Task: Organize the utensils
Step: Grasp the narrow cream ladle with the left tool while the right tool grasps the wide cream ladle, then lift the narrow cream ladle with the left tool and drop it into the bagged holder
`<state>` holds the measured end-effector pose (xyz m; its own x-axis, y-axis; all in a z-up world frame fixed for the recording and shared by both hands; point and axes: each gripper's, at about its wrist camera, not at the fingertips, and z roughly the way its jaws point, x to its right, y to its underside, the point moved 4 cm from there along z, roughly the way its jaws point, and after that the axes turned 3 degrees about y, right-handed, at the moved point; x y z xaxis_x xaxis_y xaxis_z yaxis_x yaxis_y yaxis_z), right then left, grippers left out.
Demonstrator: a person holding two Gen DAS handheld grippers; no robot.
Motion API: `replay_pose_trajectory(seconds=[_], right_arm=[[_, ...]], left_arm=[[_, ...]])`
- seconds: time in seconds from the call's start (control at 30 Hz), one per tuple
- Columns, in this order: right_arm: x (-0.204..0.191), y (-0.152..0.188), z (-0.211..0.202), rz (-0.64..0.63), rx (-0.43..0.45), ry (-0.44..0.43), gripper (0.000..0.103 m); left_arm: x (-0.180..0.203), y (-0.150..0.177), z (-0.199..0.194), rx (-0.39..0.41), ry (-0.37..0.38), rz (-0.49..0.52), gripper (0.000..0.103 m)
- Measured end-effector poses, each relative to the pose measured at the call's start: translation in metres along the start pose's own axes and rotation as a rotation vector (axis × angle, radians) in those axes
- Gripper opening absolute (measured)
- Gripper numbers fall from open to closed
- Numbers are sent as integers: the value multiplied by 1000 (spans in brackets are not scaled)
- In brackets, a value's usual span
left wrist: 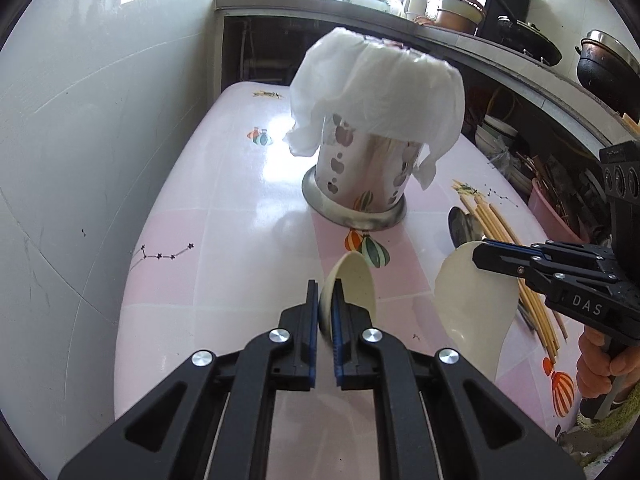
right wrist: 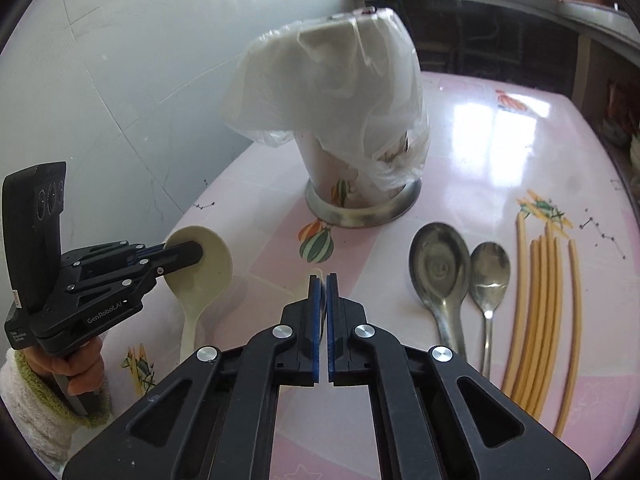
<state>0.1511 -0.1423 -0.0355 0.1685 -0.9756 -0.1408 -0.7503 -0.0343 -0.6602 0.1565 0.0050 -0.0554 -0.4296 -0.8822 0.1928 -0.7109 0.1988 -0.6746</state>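
Note:
A metal utensil holder (left wrist: 360,176) with a white plastic bag over its top stands on the pink table; it also shows in the right wrist view (right wrist: 348,184). My left gripper (left wrist: 326,292) is shut on the bowl of a cream ladle (left wrist: 352,280), also seen from the right wrist (right wrist: 208,268). My right gripper (right wrist: 323,280) is shut on the rim of a second cream ladle (left wrist: 476,300), seen edge-on between its pads. Two metal spoons (right wrist: 440,268) (right wrist: 490,276) and several yellow chopsticks (right wrist: 544,312) lie on the table at the right.
The pink patterned table (left wrist: 224,240) stands against a grey wall (left wrist: 80,160) on the left. Behind it runs a kitchen counter (left wrist: 500,48) with pots and a shelf of clutter below. A pink basin (left wrist: 548,208) sits beyond the table's right edge.

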Motion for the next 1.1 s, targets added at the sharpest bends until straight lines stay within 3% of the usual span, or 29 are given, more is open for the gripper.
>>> replay_pose_trajectory(seconds=[0.1,0.4,0.6,0.87,1.1], right_arm=[[0,-9,-22,-25,79,58,1],[13,-49,-88,-32,303,103,1],[22,-62,-109,-3,365,85,1],[37,-60,-100,45,340,70,1],[47,-55,-87,83,300,51,1]], left_arm=[[4,-13,-22,62,-12,-3,5],[28,-78,-96,316,-79,52,5],[40,-141,-123,476,-116,75,5],[42,-223,-109,612,-191,53,5],[50,-239,-43,605,-330,161,5]])
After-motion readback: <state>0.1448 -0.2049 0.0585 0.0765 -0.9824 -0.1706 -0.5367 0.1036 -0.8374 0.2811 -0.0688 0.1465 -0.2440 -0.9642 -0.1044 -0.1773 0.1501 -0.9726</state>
